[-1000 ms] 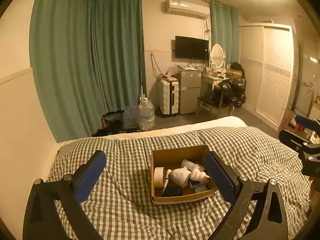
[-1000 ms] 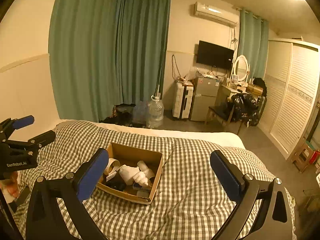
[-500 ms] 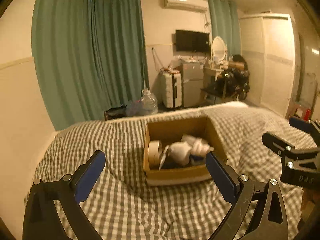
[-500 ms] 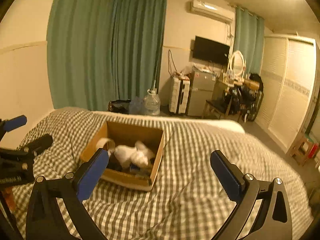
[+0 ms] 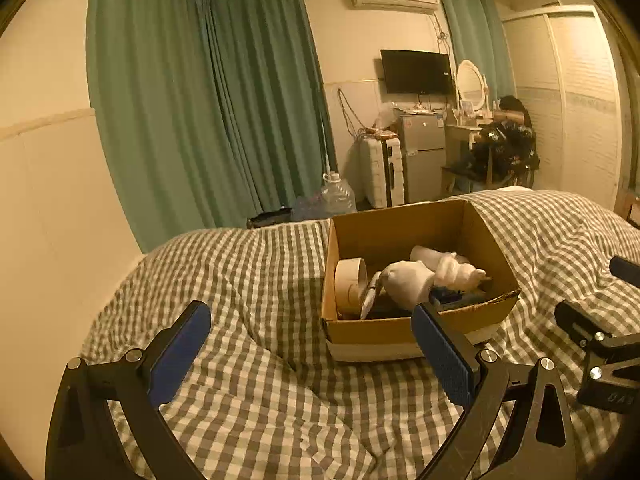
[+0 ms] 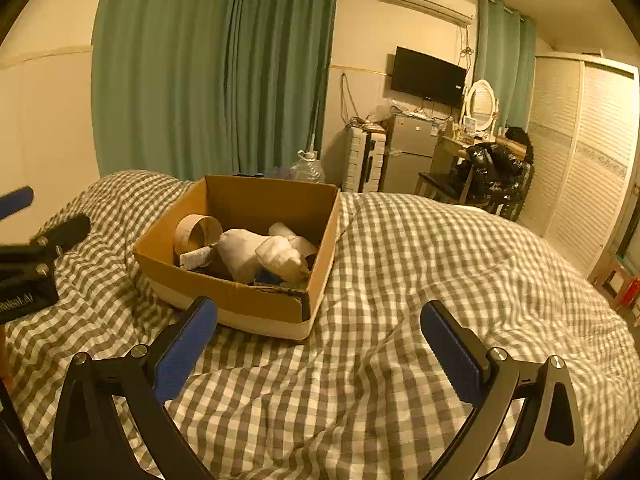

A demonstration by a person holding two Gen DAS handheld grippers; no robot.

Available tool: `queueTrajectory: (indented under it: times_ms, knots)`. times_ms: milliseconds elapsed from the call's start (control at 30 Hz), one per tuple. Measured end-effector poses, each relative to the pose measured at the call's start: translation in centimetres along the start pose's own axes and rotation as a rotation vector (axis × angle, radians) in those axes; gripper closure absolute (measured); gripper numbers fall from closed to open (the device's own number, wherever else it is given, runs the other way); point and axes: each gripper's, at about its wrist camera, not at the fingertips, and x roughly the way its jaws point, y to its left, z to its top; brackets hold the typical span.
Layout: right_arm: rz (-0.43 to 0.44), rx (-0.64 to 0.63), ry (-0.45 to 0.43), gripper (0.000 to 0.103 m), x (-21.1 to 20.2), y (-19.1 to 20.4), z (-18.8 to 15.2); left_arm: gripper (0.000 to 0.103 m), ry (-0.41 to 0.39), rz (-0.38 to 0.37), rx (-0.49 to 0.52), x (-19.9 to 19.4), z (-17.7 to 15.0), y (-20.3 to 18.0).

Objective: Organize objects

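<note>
While both grippers hang over the checked bedspread (image 6: 400, 264) with nothing in them, I look at the cardboard box (image 6: 248, 300) that sits on the bed ahead of me, its flaps open and its load piled loosely inside. My left gripper (image 5: 312, 344) has its fingers spread wide, the box just beyond its right finger; my right gripper (image 6: 320, 344) is spread just as wide, with the box ahead and to its left.

Inside I see a roll of tape (image 5: 350, 282) standing on edge against the left wall, a bundle of white cloth (image 5: 412, 284) in the middle, and some dark flat things beneath that I cannot make out. I judge the cloth soft and light: it should squash under the pads, so I would pinch a raised fold near the top. The tape looks stiff and smooth; I would take it across its rim, one finger through the hole. The box itself seems light, but its walls will likely flex and the soft bed gives under it, so I would grip a wall near a corner.
</note>
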Motion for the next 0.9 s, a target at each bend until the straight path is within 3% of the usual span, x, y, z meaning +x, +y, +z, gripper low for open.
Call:
queueTrajectory:
  times_ms: [333, 500, 667, 900]
  knots:
    - [-0.003, 0.082, 0.034, 0.001, 1.6, -1.5, -1.2, 0.000, 0.074, -0.059, -0.025, 2.1, -1.3, 0.5]
    - [-0.007, 0.065, 0.008, 0.001, 1.5, -1.3, -0.6, 0.000, 0.068, -0.064, -0.038, 2.8, -0.7, 0.8]
    - [-0.006, 0.050, 0.016, 0.001, 1.6, -0.7, -1.7, 0.000, 0.008, -0.063, -0.031, 1.4, -1.9, 0.5]
    - [-0.010, 0.020, -0.003, 0.001, 0.5, 0.1, -1.6, 0.000, 0.037, -0.083, -0.051, 1.1, -2.0, 1.0]
